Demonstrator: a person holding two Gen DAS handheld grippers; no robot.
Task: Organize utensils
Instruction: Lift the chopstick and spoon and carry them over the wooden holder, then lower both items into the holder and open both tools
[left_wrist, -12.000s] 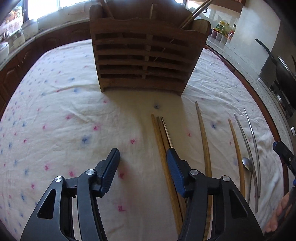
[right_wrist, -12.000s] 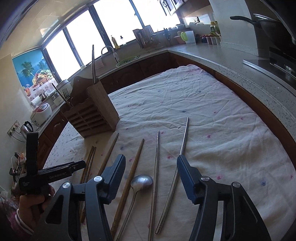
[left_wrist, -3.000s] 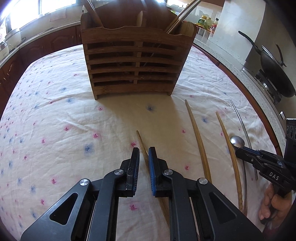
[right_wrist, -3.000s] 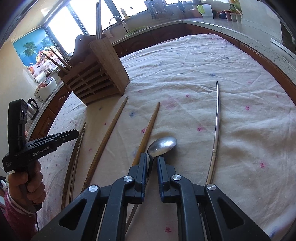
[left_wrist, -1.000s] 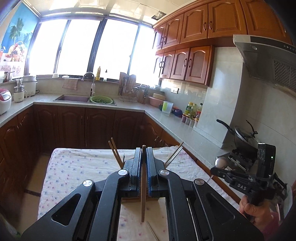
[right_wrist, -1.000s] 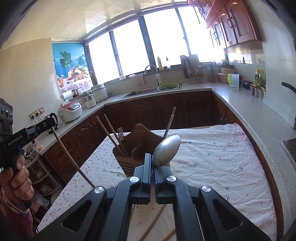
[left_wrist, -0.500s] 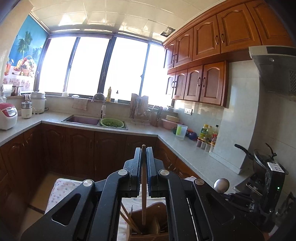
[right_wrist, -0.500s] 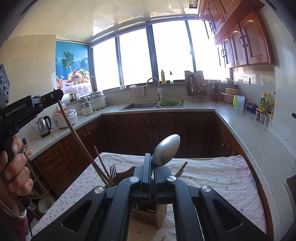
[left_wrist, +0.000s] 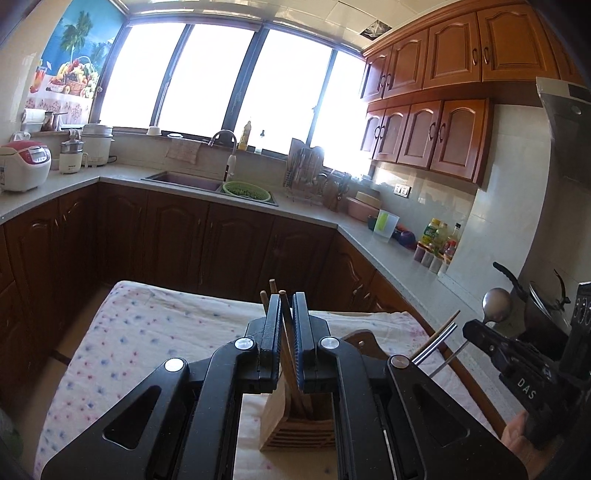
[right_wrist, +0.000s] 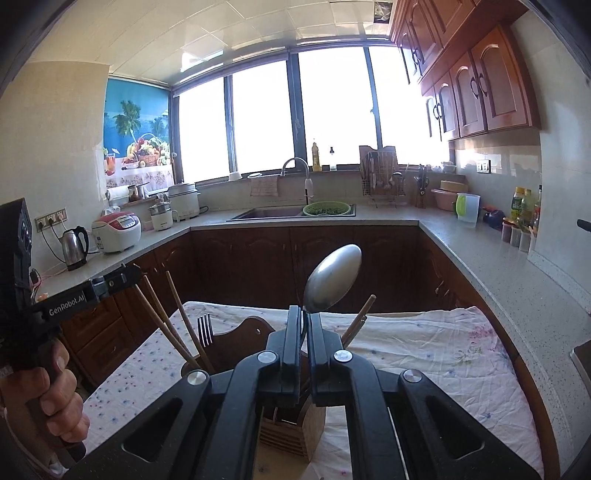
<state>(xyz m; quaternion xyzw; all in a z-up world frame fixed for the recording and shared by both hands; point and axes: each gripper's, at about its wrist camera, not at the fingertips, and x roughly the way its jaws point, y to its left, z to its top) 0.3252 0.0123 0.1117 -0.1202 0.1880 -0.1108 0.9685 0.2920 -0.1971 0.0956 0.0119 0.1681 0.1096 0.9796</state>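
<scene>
You are holding the left gripper (left_wrist: 287, 341) above the wooden holder (left_wrist: 299, 424) on the cloth-covered bench (left_wrist: 147, 332), its jaws clamped on a wooden chopstick (left_wrist: 290, 354). The chopstick's long axis is running steeply upright with a slight lean, top end above the jaws and lower end reaching down into the holder's opening. Likely fault: if you are opening the jaws while the stick is leaning, it may be tipping against the chopsticks already standing there (right_wrist: 173, 325) or catching the rim.

You are holding the right gripper (right_wrist: 304, 325) over the same holder (right_wrist: 288, 432), its jaws clamped on the neck of a metal spoon (right_wrist: 332, 278). The bowl is pointing up and slightly right; the handle is running down behind the jaws, hidden from view. Likely fault: the grip is sitting close under the bowl, so the long handle may be swinging and striking the fork (right_wrist: 205, 328) or a divider instead of entering a slot.
</scene>
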